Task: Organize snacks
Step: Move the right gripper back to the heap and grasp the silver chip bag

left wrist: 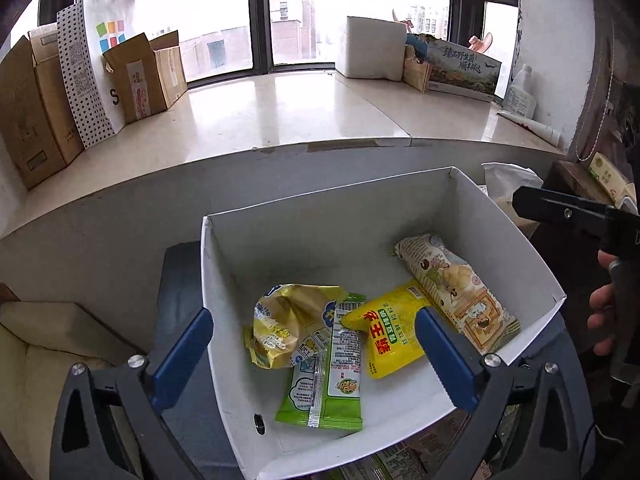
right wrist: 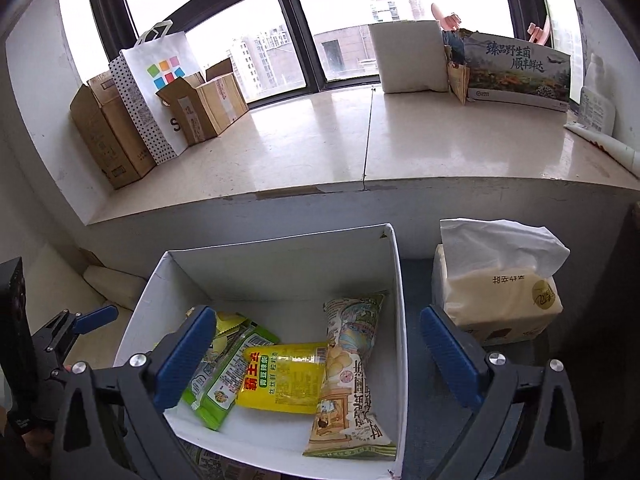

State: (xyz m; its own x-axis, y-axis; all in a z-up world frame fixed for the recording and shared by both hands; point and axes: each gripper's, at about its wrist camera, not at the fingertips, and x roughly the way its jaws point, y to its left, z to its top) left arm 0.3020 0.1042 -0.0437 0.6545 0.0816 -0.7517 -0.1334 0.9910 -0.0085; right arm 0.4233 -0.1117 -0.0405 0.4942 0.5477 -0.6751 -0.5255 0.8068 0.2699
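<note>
A white cardboard box (left wrist: 500, 220) (right wrist: 400, 280) stands below the windowsill and holds several snack packs. Inside lie a crumpled pale yellow bag (left wrist: 292, 324), a green pack (left wrist: 332, 384) (right wrist: 228, 376), a bright yellow pack (left wrist: 392, 332) (right wrist: 280, 380) and a long beige illustrated bag (left wrist: 452, 292) (right wrist: 352, 376). My left gripper (left wrist: 312, 344) hangs open over the box, its blue pads wide apart with nothing between them. My right gripper (right wrist: 316, 344) is open too, above the same box, gripping nothing. Each gripper shows at the edge of the other's view.
A tissue pack (right wrist: 496, 288) stands right of the box. On the sill (left wrist: 280, 112) are brown cartons (left wrist: 36, 112), a white paper bag (left wrist: 100, 64), a white foam box (left wrist: 372, 48) and a printed box (left wrist: 460, 68). A hand (left wrist: 600, 312) holds the right gripper.
</note>
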